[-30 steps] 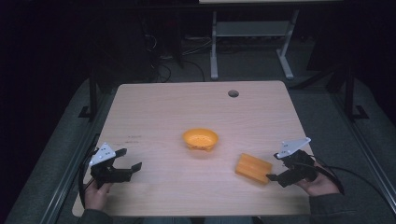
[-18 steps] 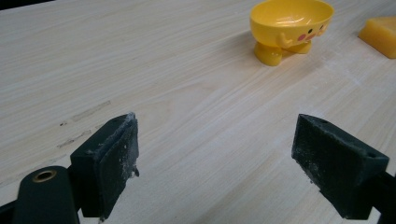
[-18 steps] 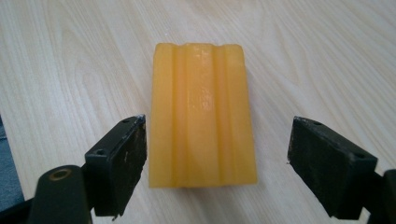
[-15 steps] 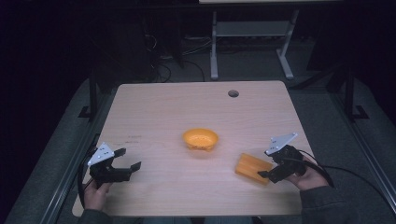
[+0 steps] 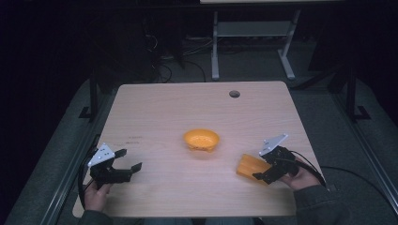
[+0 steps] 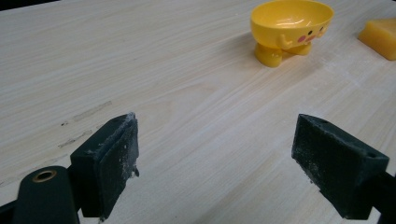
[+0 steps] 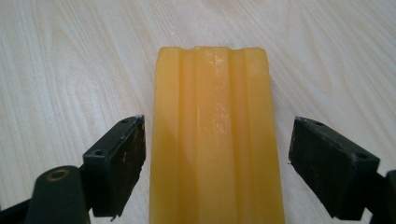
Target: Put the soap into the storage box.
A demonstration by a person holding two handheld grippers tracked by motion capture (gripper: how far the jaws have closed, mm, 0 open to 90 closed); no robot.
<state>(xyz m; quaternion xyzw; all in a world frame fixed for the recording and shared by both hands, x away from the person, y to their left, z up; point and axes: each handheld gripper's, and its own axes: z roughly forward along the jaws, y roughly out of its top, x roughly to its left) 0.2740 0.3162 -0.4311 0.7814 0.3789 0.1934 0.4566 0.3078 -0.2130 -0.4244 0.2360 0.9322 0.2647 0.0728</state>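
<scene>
Centrally on the table (image 5: pixel 155 108) stood a small yellow footed bowl (image 5: pixel 201 139) — upright, inside hidden from the left gripper view, apparently empty from above. Nearby to its right lay an orange ridged block (image 7: pixel 215 140), flat on the wood, straddled by the right gripper (image 7: pixel 217 163) with jaws spread, left pad nearly touching, right pad apart. Compared with a second ago, had moved forward over the block. Left gripper (image 6: pixel 229 163) unchanged — jaws wide, over bare wood.

bowl (image 5: pixel 201 139) mid-table (image 5: pixel 155 108), block (image 5: pixel 250 167) right of it, nearer the person
</scene>
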